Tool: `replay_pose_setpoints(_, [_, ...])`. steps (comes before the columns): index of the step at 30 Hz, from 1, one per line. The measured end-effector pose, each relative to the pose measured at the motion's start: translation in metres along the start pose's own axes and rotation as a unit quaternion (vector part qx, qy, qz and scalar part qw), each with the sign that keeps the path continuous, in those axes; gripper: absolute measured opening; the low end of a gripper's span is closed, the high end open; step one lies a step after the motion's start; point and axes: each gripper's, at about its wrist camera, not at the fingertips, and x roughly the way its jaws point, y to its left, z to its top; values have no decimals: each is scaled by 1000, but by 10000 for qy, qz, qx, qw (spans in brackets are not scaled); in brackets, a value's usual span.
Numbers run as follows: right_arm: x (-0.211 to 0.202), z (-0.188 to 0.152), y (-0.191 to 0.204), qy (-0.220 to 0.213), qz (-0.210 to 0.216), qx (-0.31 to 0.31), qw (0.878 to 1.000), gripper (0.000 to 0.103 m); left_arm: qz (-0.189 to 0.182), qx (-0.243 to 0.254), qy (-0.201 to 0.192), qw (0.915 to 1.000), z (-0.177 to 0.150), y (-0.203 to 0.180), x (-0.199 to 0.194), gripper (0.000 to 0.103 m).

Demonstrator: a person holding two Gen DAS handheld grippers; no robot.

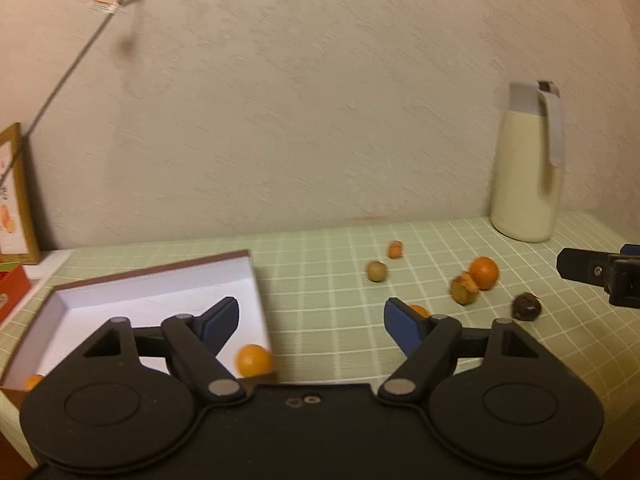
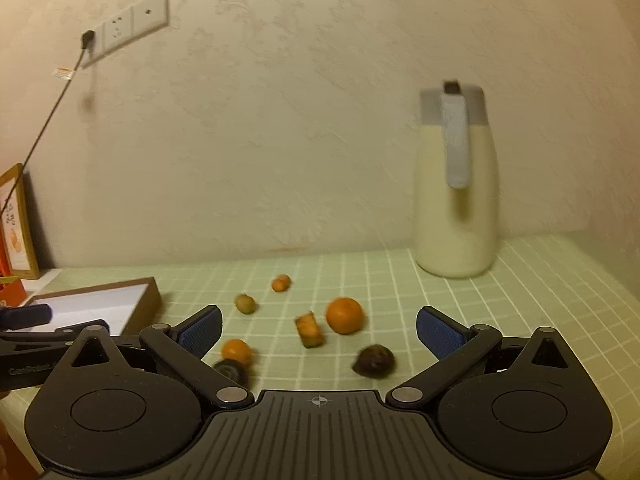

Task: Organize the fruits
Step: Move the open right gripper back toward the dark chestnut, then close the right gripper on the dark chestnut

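While both the left gripper (image 1: 311, 322) and right gripper (image 2: 319, 330) hang spread and empty, two oranges (image 1: 253, 359) already lie in the open box (image 1: 256, 280), yet nearer dark fruits (image 2: 374, 361), a large orange (image 2: 344, 315) and farther small pieces (image 2: 281, 283) remain scattered on the checked tablecloth (image 2: 520, 300), so most sorting looks undone.

I am seeing a green checked tablecloth (image 2: 360, 272) covering the table. Lying on it: an open white-lined box (image 1: 152, 300) at left, loose fruits (image 2: 344, 315) mid-table, and a cream jug (image 2: 456, 200) standing far right.
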Motion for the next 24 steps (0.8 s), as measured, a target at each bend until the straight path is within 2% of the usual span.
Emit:
replay_pose_setpoints(2, [0, -2, -6, 62, -33, 30, 10000, 101, -91, 55, 59, 9999, -2, -9, 5, 68])
replay_pose_setpoints(4, [0, -4, -11, 161, -33, 61, 9998, 78, -155, 96, 130, 9997, -4, -17, 12, 65])
replay_pose_setpoints(6, [4, -7, -17, 334, -8, 116, 9994, 71, -225, 124, 211, 9994, -6, -23, 17, 63])
replay_pose_setpoints(9, [9, -13, -26, 508, -32, 250, 9984, 71, -275, 144, 307, 9990, -8, -30, 26, 63])
replay_pose_setpoints(14, [21, -17, -35, 665, -129, 276, 9973, 62, -320, 149, 466, 9983, -11, -41, 41, 63])
replay_pose_setpoints(18, [37, -22, -42, 879, -175, 362, 9953, 61, -382, 164, 571, 9975, -14, -50, 53, 63])
replay_pose_setpoints(24, [58, -23, -49, 976, -218, 471, 9939, 61, -487, 87, 716, 9962, -18, -61, 72, 62])
